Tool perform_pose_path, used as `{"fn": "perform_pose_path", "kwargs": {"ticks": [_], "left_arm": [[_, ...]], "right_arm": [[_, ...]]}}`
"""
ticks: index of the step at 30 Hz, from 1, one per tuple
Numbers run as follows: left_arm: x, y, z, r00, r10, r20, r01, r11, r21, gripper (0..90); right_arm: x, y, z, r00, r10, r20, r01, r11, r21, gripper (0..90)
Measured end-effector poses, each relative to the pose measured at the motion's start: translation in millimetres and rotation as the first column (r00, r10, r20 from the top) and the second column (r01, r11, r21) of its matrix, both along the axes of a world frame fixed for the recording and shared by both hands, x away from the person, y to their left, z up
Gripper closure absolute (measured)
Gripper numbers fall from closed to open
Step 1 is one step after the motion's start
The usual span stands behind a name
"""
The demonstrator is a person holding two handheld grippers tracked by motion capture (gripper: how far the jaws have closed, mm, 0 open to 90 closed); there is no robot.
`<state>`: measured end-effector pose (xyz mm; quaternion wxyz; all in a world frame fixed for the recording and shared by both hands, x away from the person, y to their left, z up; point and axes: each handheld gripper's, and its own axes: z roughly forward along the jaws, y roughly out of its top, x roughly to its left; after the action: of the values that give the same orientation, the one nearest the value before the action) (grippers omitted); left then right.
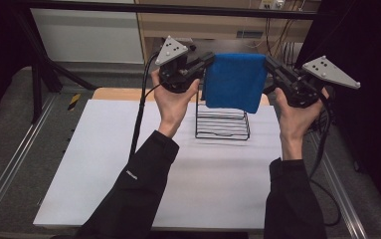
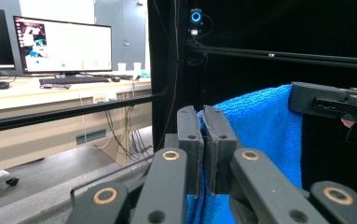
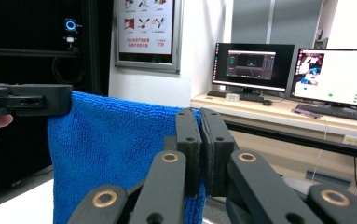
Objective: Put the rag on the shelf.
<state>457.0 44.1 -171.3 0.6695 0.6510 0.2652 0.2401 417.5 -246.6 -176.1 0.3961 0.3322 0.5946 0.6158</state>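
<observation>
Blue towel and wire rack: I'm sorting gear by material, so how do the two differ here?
The blue towel is soft, solid cloth; the wire rack is stiff, open black bars. The towel hangs in the air, pinched at its top corners by the left gripper and right gripper; the rack stands on the white table. The towel hangs in front of the rack's top.

White table [image 1: 103, 164] on grey floor [image 1: 9, 129], black curtains left & right. Far side: wooden desk [image 3: 278, 112] w/ lit monitors [image 3: 253, 63], wall poster [image 3: 149, 28].

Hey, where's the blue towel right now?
In the high view the blue towel hangs top centre, stretched between the left gripper and right gripper, just above the black wire rack.
</observation>
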Motion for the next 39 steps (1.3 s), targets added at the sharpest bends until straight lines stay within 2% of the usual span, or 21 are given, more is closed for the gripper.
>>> {"fn": "perform_pose_path", "kwargs": {"ticks": [7, 13, 19, 25, 30, 33, 39], "left_arm": [[8.8, -2.0, 9.4, 1.0000, 0.007, 0.002, -0.007, 0.9999, -0.012, 86.3], [14.5, -3.6, 16.4, 0.9998, 0.016, 0.008, -0.016, 0.9998, -0.009, 86.2], [25.4, -3.6, 18.5, 0.9999, 0.012, -0.006, -0.012, 0.9993, -0.035, 86.2], [34.9, -7.1, 24.4, 0.9996, 0.026, 0.008, -0.026, 0.9994, -0.023, 86.2], [41.0, -5.7, 29.5, 0.9983, 0.041, 0.042, -0.041, 0.9991, -0.012, 86.2], [46.4, -4.4, 31.2, 0.9988, 0.037, 0.033, -0.035, 0.9988, -0.034, 86.1], [55.2, -6.6, 25.8, 0.9980, 0.051, 0.037, -0.050, 0.9987, -0.008, 86.1]], "right_arm": [[10.3, -0.6, 9.3, 1.0000, -0.006, 0.006, 0.006, 1.000, -0.014, 87.6], [17.3, -2.4, 14.1, 0.9999, 0.001, 0.011, -0.001, 1.000, 0.001, 87.6], [26.4, -1.5, 18.3, 0.9999, -0.003, 0.011, 0.002, 1.000, 0.008, 87.6], [39.2, -2.2, 24.1, 0.9998, -0.015, 0.009, 0.015, 1.000, 0.013, 87.6], [50.2, -2.1, 27.6, 0.9998, -0.008, 0.019, 0.008, 1.000, 0.023, 87.5], [55.4, -0.2, 29.7, 0.9995, -0.010, 0.030, 0.010, 1.000, 0.017, 87.5], [68.7, -0.4, 30.2, 0.9994, -0.015, 0.031, 0.015, 1.000, 0.010, 87.4]]}}
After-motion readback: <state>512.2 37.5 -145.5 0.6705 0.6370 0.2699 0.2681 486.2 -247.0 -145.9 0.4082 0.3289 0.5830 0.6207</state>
